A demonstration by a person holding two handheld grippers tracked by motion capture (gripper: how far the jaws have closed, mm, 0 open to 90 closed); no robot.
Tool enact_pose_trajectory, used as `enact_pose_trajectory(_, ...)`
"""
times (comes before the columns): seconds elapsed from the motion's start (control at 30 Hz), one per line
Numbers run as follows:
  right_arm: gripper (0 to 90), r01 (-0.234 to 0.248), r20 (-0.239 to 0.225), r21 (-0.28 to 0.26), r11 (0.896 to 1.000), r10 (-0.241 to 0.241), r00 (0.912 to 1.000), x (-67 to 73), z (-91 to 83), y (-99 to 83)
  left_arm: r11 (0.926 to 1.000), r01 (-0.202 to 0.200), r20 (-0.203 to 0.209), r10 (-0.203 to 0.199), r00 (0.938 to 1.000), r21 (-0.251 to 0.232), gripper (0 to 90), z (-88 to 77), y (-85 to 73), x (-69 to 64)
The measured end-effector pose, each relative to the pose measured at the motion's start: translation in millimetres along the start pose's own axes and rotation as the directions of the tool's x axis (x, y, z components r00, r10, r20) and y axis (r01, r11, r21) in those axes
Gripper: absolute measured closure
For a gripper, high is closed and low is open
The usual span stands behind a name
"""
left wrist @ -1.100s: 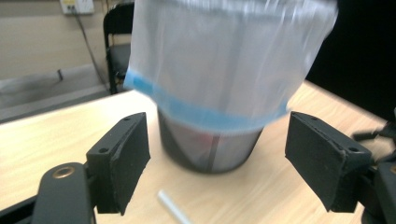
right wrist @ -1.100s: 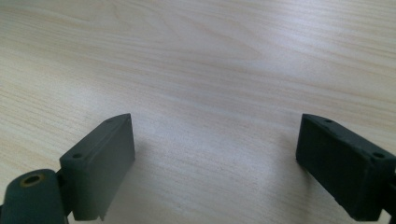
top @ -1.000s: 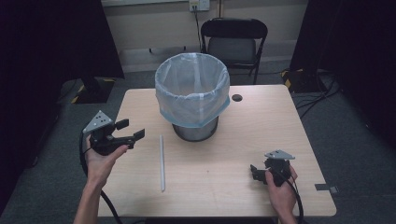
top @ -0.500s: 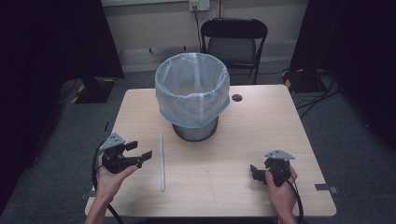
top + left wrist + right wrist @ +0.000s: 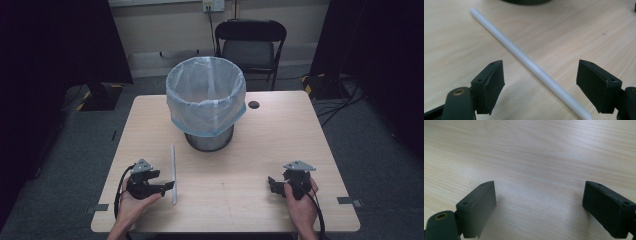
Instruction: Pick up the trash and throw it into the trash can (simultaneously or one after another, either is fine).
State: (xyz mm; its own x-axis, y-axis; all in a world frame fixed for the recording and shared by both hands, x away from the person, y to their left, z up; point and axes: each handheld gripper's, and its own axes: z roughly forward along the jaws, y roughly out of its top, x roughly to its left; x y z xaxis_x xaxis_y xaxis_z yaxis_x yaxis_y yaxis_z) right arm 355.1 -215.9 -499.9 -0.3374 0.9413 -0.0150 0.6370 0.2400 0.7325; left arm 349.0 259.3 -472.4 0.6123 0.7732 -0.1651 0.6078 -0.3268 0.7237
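On the wooden bench [image 5: 280, 145] stands a metal waste bin [image 5: 209, 139] lined with a pale blue plastic bag [image 5: 205, 95], the bag's edge folded down over the rim. Taking the bin as the landmark, a thin white tube [image 5: 173, 174] lies flat on the bench on the near-left side of it, well apart from its base and pointing roughly toward and away from the person.

The left gripper [image 5: 161, 187] sits low over the bench, near-left of the bin, its tip right at the near part of the tube. In the left gripper view its fingers [image 5: 489, 86] stand wide, with the white tube [image 5: 529, 63] running slantwise through the gap between them; neither pad touches it. The dark foot of the bin [image 5: 525, 1] shows at the top edge of that view, beyond the far end of the tube.

The right gripper [image 5: 272, 183] rests in the person's hand on the near-right side of the bin, well apart from it and from the tube. Its fingers [image 5: 477, 207] are also spread wide, with bare wood between them.

Behind the bin, off the far edge of the bench, stands a black folding chair [image 5: 251, 42].
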Motion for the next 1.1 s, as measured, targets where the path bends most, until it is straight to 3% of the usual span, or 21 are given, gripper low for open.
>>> enact_pose_trajectory(0.13,10.7,0.0,0.0,0.0,1.0,0.0,1.0,0.0,0.0,0.0,0.9996,-0.018,0.002,0.018,0.9998,0.023,22.4,7.6,-2.5,-6.7)
enact_pose_trajectory(0.3,10.7,0.0,0.0,0.0,1.0,0.0,1.0,0.0,0.0,0.0,0.9987,-0.017,-0.002,0.017,0.9999,0.048,22.8,14.0,-6.1,-5.3)
enact_pose_trajectory(0.4,10.7,-0.001,0.0,0.0,1.0,0.001,1.0,0.0,0.0,0.0,0.9967,-0.053,-0.017,0.054,0.9984,0.061,27.8,17.3,-8.8,-8.5)
enact_pose_trajectory(0.5,10.7,0.0,0.0,0.0,1.0,0.0,1.0,-0.1,0.0,0.0,0.9967,-0.056,-0.021,0.057,0.9981,0.059,30.5,17.6,-8.4,-7.6)
enact_pose_trajectory(0.53,10.7,0.0,0.0,0.0,1.0,0.0,1.0,0.0,0.0,0.0,0.9953,-0.076,-0.042,0.078,0.996,0.059,33.5,17.1,-8.9,-7.7)
enact_pose_trajectory(0.67,10.7,0.001,0.0,0.0,1.0,-0.001,1.0,0.0,0.0,0.0,0.9934,-0.093,-0.067,0.098,0.993,0.068,41.6,15.7,-9.3,-7.8)
enact_pose_trajectory(0.8,10.7,0.0,0.0,0.0,1.0,0.0,1.0,0.0,0.0,0.0,0.993,-0.095,-0.078,0.1,0.9919,0.071,49.5,13.9,-9.1,-3.8)
enact_pose_trajectory(0.87,10.7,0.001,0.0,0.0,1.0,-0.001,1.0,0.0,0.0,0.0,0.9901,-0.112,-0.098,0.12,0.9879,0.084,51.2,11.4,-9.5,-0.5)
enact_pose_trajectory(1.03,10.7,0.0,0.0,0.0,1.0,0.0,1.0,0.0,0.0,0.0,0.9934,-0.083,-0.122,0.093,0.9882,0.079,56.2,6.3,-12.1,8.0)
enact_pose_trajectory(1.1,10.7,0.0,0.0,0.0,1.0,0.0,1.0,0.0,0.0,0.0,0.9951,-0.077,-0.13,0.084,0.9879,0.063,59.9,2.6,-14.9,18.0)
